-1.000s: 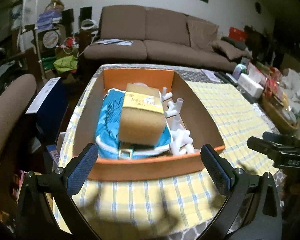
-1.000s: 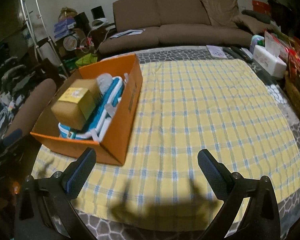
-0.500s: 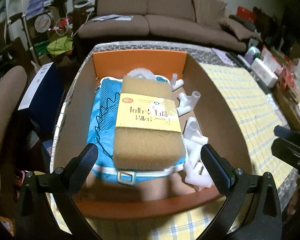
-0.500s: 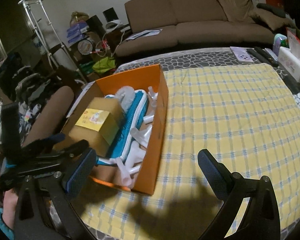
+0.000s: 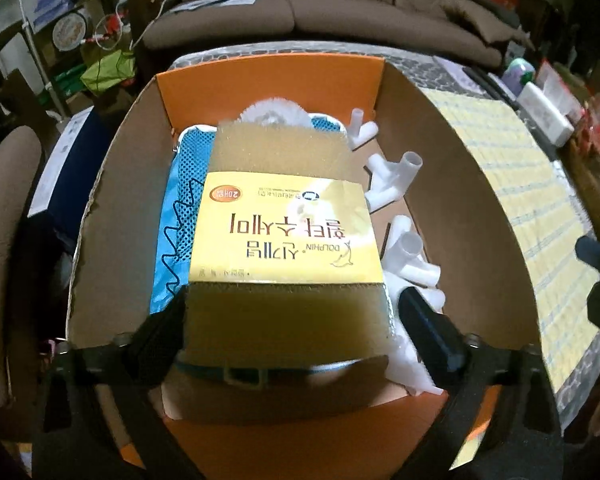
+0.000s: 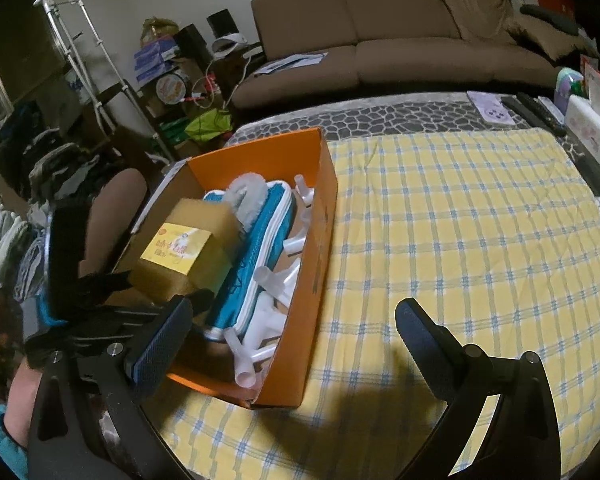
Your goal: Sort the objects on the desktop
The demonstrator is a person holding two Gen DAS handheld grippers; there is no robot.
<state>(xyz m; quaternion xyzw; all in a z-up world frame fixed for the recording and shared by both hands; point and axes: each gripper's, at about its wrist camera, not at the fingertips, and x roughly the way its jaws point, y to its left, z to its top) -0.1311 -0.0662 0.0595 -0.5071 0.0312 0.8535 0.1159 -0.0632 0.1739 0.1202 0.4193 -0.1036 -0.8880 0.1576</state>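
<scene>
A: Two pads of my left gripper [image 5: 292, 332] now flank the sponge [image 5: 284, 216] in the orange box [image 5: 268, 68]; a second ago they hung short of the box. Jaws closing, not yet pressing.

B: Right gripper [image 6: 296, 320]?

A: Jaws apart, empty, beside the box over the bench [image 6: 460, 208]. Pickup is starting.
</scene>
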